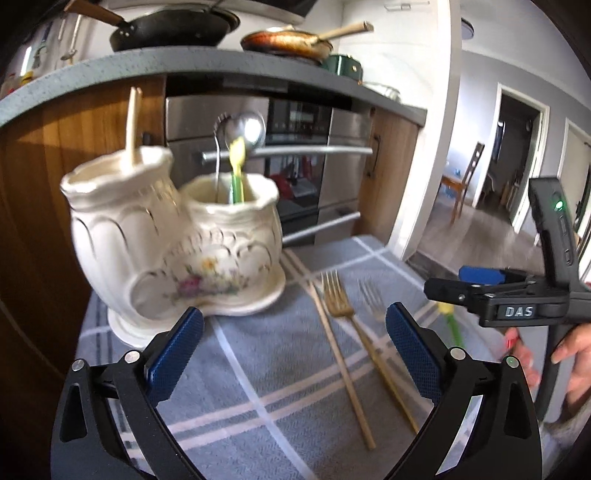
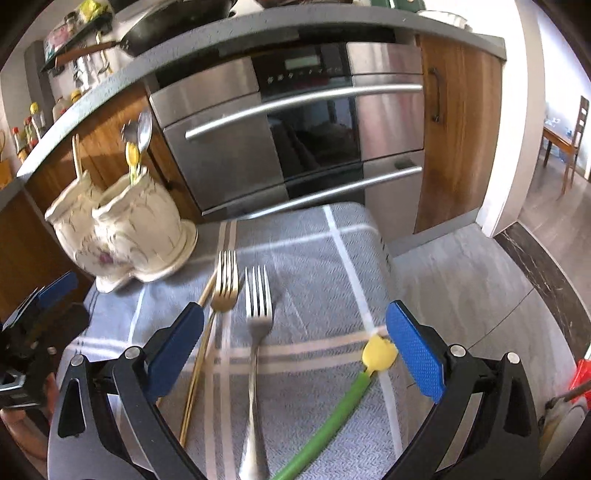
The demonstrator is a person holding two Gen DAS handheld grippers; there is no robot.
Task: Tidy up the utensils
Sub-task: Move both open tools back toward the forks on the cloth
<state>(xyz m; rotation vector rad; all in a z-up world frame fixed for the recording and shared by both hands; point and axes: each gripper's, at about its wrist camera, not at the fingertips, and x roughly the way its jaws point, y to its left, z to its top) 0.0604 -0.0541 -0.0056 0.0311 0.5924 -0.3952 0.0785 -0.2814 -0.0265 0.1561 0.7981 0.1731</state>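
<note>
A cream ceramic double holder (image 1: 173,243) stands at the cloth's far left, also in the right wrist view (image 2: 122,229). It holds a pale stick, a steel spoon (image 1: 245,129) and a yellow-green utensil (image 1: 236,166). On the cloth lie chopsticks (image 1: 332,332), a gold fork (image 1: 336,295) and a silver fork (image 2: 258,314). A green-handled yellow spoon (image 2: 376,354) lies at the right. My left gripper (image 1: 293,350) is open above the cloth before the holder. My right gripper (image 2: 295,343) is open above the silver fork, its right pad (image 2: 415,350) beside the yellow spoon.
A grey checked cloth (image 2: 314,240) covers the small table. A steel oven (image 2: 295,129) and wooden cabinets stand behind it under a counter with pans (image 1: 173,29). Floor and a doorway to another room (image 1: 517,166) lie to the right.
</note>
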